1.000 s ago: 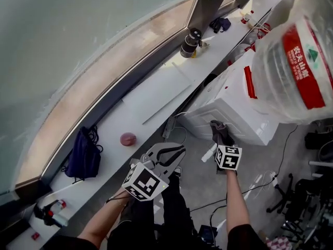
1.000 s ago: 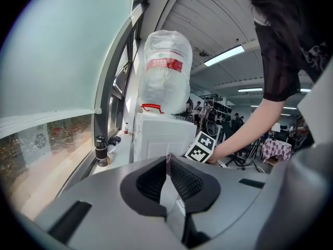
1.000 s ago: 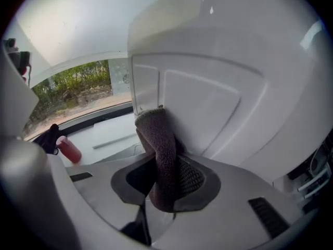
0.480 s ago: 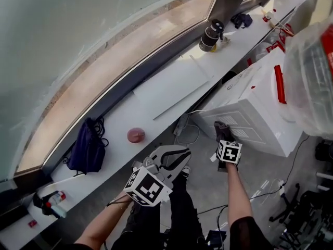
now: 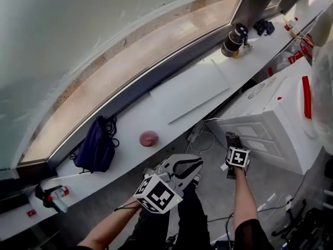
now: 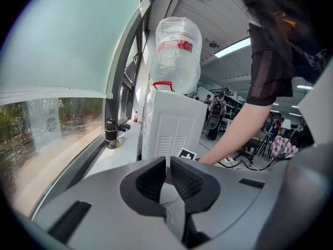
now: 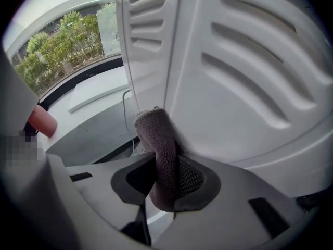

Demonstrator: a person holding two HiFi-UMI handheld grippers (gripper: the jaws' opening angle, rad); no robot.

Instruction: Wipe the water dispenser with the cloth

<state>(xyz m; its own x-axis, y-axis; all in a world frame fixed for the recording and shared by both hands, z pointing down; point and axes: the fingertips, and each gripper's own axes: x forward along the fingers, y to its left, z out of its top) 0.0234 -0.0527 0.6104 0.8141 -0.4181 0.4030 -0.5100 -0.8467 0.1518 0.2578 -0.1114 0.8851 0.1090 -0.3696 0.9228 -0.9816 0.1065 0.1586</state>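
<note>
The white water dispenser (image 5: 270,120) stands at the right, its bottle (image 6: 177,51) on top in the left gripper view. My right gripper (image 5: 232,139) is shut on a dark grey cloth (image 7: 160,150). The cloth is pressed against the lower edge of the dispenser's louvred panel (image 7: 239,82). My left gripper (image 5: 193,163) hangs in front of the person's legs, to the left of the dispenser. Its jaws are shut with nothing between them, as the left gripper view (image 6: 168,168) also shows.
A long white window ledge (image 5: 130,132) runs along the left. On it lie a dark blue bag (image 5: 95,149), a small red round thing (image 5: 149,138), a white board (image 5: 190,90) and a black flask (image 5: 233,39). Cables (image 5: 205,134) trail on the floor beside the dispenser.
The head view has swung left, so the dispenser and bottle slid toward the right edge. The right gripper stays on the panel with the cloth. The left gripper keeps its place and stays shut.
</note>
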